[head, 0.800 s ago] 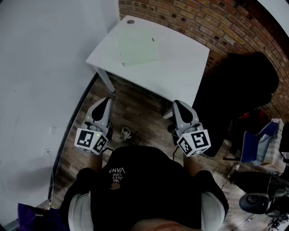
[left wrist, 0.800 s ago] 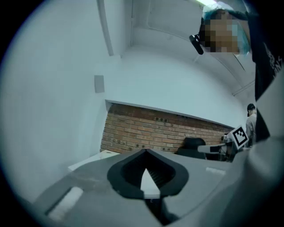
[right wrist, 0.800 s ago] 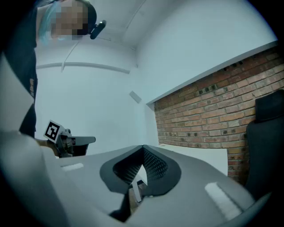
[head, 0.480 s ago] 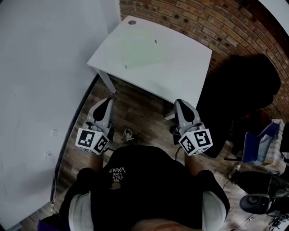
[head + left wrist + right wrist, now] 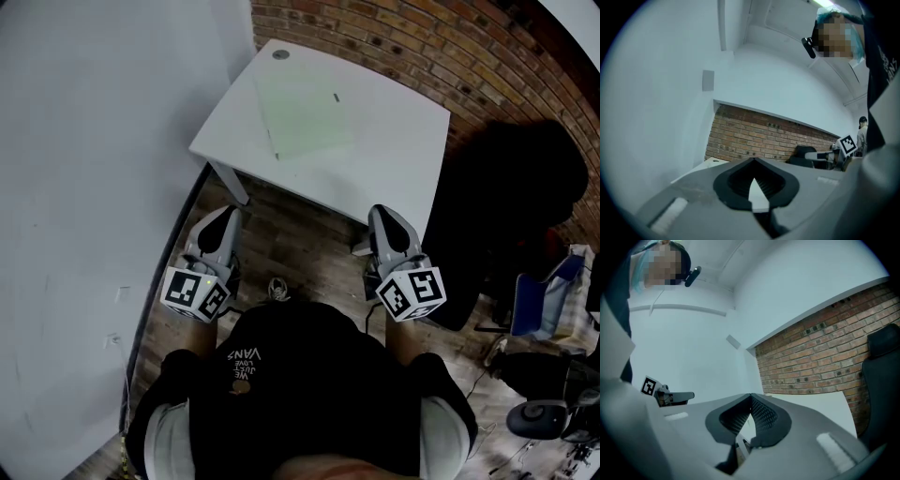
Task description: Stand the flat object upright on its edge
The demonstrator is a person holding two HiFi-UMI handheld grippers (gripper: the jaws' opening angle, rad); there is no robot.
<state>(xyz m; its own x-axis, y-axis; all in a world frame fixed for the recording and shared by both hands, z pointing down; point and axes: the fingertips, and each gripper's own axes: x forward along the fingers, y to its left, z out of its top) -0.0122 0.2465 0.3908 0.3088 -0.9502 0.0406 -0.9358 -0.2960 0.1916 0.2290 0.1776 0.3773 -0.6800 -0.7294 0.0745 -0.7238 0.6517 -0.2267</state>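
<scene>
A pale green flat sheet (image 5: 302,115) lies flat on the white table (image 5: 394,155) near its far left part. My left gripper (image 5: 223,225) is held level over the wooden floor, short of the table's near left edge, jaws shut with nothing between them. My right gripper (image 5: 382,225) is level just before the table's near right corner, also shut and empty. In the left gripper view the left gripper (image 5: 753,160) has its tips meeting, with the table edge (image 5: 712,161) beyond. The right gripper (image 5: 750,397) likewise shows its tips touching, with the white table top (image 5: 811,401) behind them.
A white wall (image 5: 94,187) runs along the left and a brick wall (image 5: 450,47) behind the table. A black office chair (image 5: 506,187) stands right of the table. A blue-and-white item (image 5: 544,305) and dark gear sit on the floor at the right.
The table and green sheet sit slightly farther right and lower in the head view than before, as the view has shifted. Both grippers have kept their places before the body, still shut.
</scene>
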